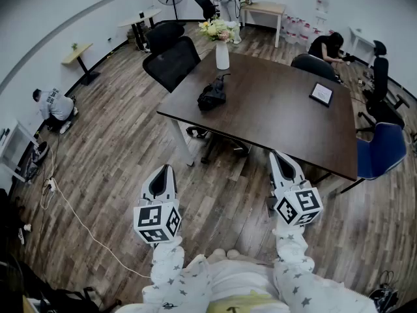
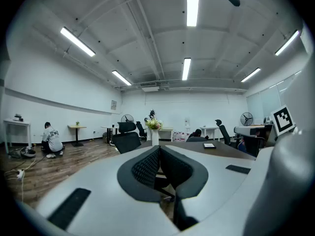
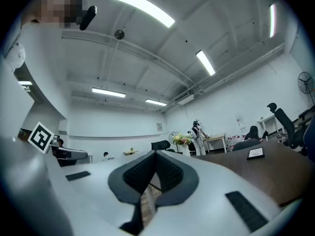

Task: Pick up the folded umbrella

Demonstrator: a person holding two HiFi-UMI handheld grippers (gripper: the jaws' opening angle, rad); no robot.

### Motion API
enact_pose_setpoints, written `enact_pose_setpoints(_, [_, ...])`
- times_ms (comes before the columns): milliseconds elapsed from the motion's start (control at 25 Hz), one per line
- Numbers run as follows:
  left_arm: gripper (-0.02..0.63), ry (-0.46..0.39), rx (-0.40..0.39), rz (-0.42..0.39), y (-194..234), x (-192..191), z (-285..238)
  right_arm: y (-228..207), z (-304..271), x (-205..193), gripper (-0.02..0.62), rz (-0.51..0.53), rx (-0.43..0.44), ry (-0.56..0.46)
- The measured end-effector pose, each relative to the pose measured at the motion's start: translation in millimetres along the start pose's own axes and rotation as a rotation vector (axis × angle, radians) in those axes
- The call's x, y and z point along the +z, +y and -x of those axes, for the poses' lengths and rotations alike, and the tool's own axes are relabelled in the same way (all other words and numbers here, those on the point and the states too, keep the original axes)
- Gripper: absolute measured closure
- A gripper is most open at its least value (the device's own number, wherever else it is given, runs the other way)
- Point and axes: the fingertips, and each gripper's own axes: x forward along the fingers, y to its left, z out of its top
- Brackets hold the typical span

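A black folded umbrella (image 1: 212, 96) lies on the dark brown table (image 1: 273, 116), towards its left side, near a white vase of flowers (image 1: 222, 44). My left gripper (image 1: 164, 169) hovers over the wood floor, well short of the table, with its jaws shut and nothing between them (image 2: 158, 151). My right gripper (image 1: 279, 156) is level near the table's near edge, jaws also closed and empty (image 3: 153, 156). The umbrella does not show clearly in either gripper view.
A tablet (image 1: 321, 94) lies on the table's right side. Black office chairs (image 1: 172, 60) stand at the left and far side, a blue chair (image 1: 381, 150) at the right. A person crouches by the left wall (image 1: 53, 106); another sits at the back right (image 1: 328, 46). A white cable (image 1: 78, 220) runs across the floor.
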Motion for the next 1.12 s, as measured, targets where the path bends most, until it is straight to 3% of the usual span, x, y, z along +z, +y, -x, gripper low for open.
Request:
enact_pose_setpoints(640, [0.58,-0.001,-0.018,-0.028,-27,2,20,-10,28,7,0.574,-0.04,-0.018,-0.037])
enact_pose_setpoints(1120, [0.58,0.034,0.021,0.002,-17,-28,19,-1,7,-27,0.574,-0.047,0.035,0.014])
